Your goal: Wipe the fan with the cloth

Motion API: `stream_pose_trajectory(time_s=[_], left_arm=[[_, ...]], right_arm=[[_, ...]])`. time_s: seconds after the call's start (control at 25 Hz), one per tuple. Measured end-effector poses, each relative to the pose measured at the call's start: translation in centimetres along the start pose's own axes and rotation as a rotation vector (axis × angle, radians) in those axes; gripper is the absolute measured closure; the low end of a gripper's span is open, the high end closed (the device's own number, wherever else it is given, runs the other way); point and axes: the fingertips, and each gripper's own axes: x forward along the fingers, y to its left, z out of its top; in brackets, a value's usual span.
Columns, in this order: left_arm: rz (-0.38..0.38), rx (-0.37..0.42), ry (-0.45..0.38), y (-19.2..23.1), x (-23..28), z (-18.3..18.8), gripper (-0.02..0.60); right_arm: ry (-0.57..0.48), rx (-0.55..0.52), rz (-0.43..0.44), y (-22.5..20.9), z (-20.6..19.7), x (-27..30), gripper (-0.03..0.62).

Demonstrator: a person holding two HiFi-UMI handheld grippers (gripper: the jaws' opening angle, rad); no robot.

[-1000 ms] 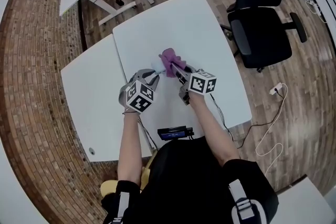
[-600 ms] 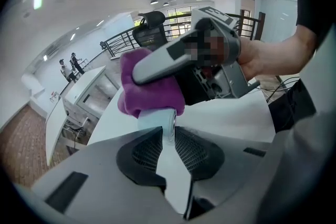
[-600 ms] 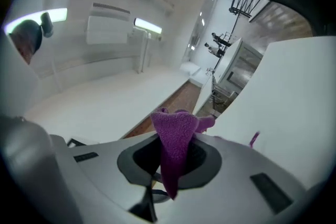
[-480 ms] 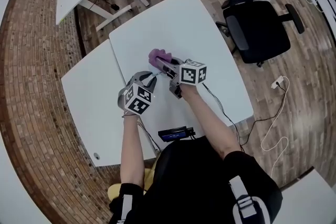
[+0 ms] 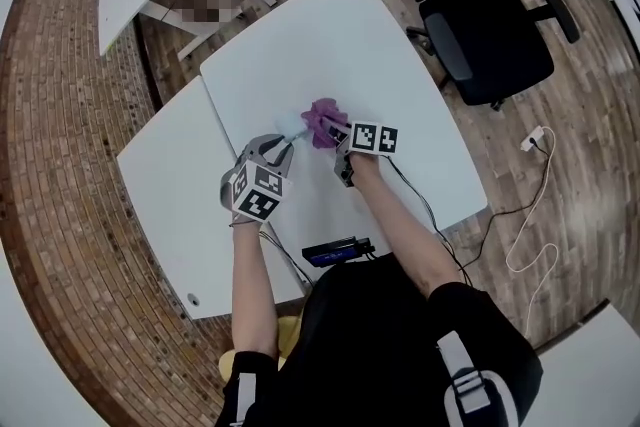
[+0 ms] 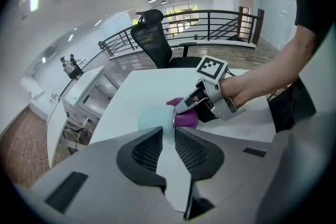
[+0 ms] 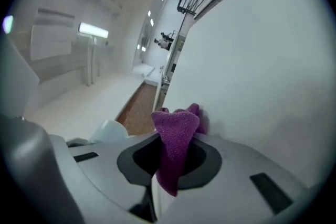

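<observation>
The left claw (image 5: 283, 148) is clenched on the fan (image 5: 293, 123), a small pale blue one near the middle of the white bench (image 5: 400, 45). In the left gripper view the claw (image 6: 168, 132) has its two dark pads drawn in close, with the fan's (image 6: 155, 118) white rim pinched between them. The fan's round blue body sticks out to the far side of the pads. No view shows whether the fan rests on the bench or hangs just above it.

The right claw (image 5: 338, 131) is grasping the cloth (image 5: 322, 120), a purple one bunched up at the claw's tips. In the right gripper view the claw (image 7: 176, 139) pinches the cloth (image 7: 176, 134), which stands up in a folded peak, with a tail hanging down toward the near side. The fan (image 7: 110, 131) shows pale at the left of that peak.

From the head view the cloth lies right against the fan's right side, and the two claws point in toward each other, left and right of it. In the left gripper view the cloth (image 6: 185, 117) sits just behind the fan's rim, under the right claw (image 6: 181, 107).

A black device (image 5: 335, 252) sits at the bench's near edge. A black office chair (image 5: 490, 25) stands at the far right on the wooden floor (image 5: 60, 165), and a cable (image 5: 530, 245) trails across the floor at the right
</observation>
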Motion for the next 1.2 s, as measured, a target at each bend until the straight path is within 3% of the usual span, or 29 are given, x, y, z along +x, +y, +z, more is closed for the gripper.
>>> stream_pose_trajectory(time_s=[0.08, 0.2, 0.28, 0.4, 0.56, 0.68, 0.8, 0.84, 0.92, 1.04, 1.12, 1.2], left_arm=[[0.0, 0.0, -0.002, -0.1, -0.1, -0.1, 0.499], [0.002, -0.002, -0.005, 0.0, -0.1, -0.1, 0.499], [0.001, 0.0, -0.003, 0.0, -0.1, -0.2, 0.499], [-0.002, 0.002, -0.001, -0.2, 0.0, -0.1, 0.499], [-0.004, 0.001, -0.001, -0.1, 0.1, 0.0, 0.499], [-0.003, -0.01, -0.011, -0.1, 0.0, -0.1, 0.499], [-0.004, -0.008, -0.013, -0.1, -0.1, -0.1, 0.499], [-0.004, -0.007, -0.011, -0.2, -0.1, -0.1, 0.499], [-0.002, -0.009, -0.01, -0.2, -0.1, -0.2, 0.499], [0.002, -0.015, -0.012, 0.0, -0.1, -0.2, 0.499], [0.0, -0.018, -0.011, 0.0, -0.2, -0.2, 0.499], [-0.002, -0.02, -0.015, -0.1, -0.1, -0.1, 0.499]], right_arm=[[-0.064, 0.065, 0.087, 1.9, 1.3, -0.8, 0.553], [-0.153, 0.14, 0.301, 7.4, 3.3, -0.9, 0.553], [-0.146, 0.16, 0.356, 9.0, 3.2, 0.1, 0.553], [-0.094, 0.121, 0.256, 6.5, 1.8, 1.7, 0.553], [0.005, -0.056, 0.007, 1.0, 0.6, 2.4, 0.553], [0.105, -0.141, -0.125, -1.5, 0.2, 2.0, 0.553], [0.074, -0.253, -0.227, -1.1, 2.9, 0.6, 0.553], [0.027, -0.273, -0.213, 0.0, 4.2, 0.2, 0.553], [-0.047, -0.27, -0.091, 3.3, 5.6, 0.3, 0.553], [0.028, -0.172, 0.07, 6.3, 3.2, 2.5, 0.553], [0.087, -0.149, 0.031, 4.8, 1.1, 3.8, 0.553], [0.118, -0.173, -0.077, 1.8, 0.3, 3.9, 0.553]])
